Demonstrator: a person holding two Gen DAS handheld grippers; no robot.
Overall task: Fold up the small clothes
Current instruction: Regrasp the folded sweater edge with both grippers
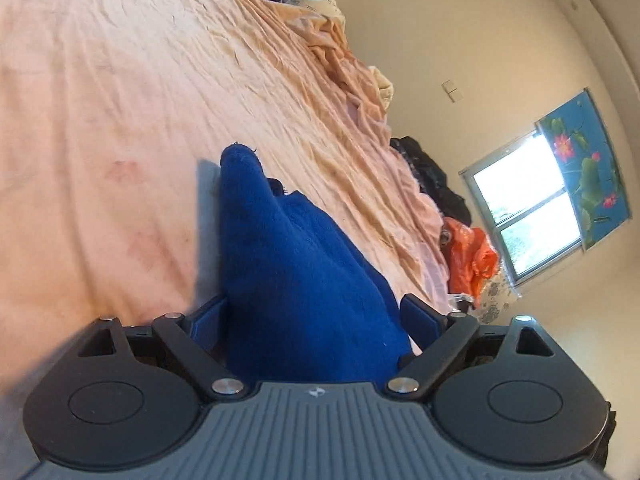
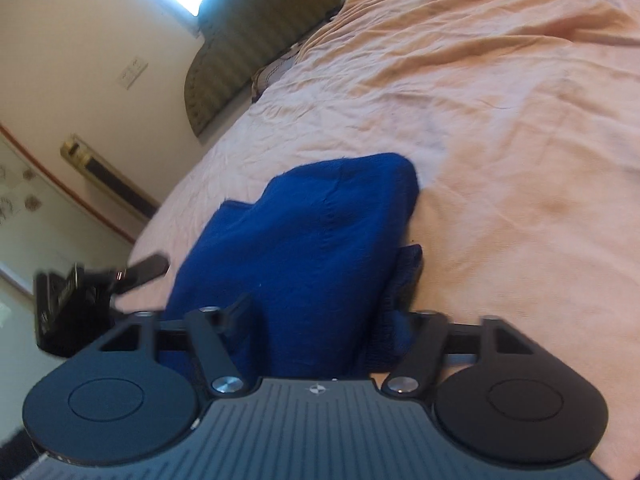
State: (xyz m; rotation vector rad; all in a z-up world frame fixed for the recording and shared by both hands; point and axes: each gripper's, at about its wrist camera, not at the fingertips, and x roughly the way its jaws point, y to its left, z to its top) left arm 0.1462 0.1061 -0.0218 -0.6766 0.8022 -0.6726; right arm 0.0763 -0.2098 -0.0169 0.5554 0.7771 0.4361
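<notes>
A thick blue knit garment (image 1: 288, 264) is bunched between the fingers of my left gripper (image 1: 316, 314), which is shut on it. The cloth sticks forward above the pink bedsheet (image 1: 120, 120) and casts a shadow on it. The left gripper's fingertips are hidden under the fabric. In the right wrist view the same blue garment (image 2: 304, 248) fills the gap of my right gripper (image 2: 332, 316), which is shut on a folded bundle of it. A ribbed edge (image 2: 404, 276) hangs by the right finger. The left gripper (image 2: 80, 292) shows as a dark blur at the garment's left side.
The wrinkled sheet covers a wide bed. Crumpled bedding (image 1: 360, 80), dark clothes (image 1: 432, 176) and an orange bag (image 1: 472, 260) lie along its far edge. A window (image 1: 528, 204) is in the wall beyond. A padded headboard (image 2: 248, 56) stands at the bed's end.
</notes>
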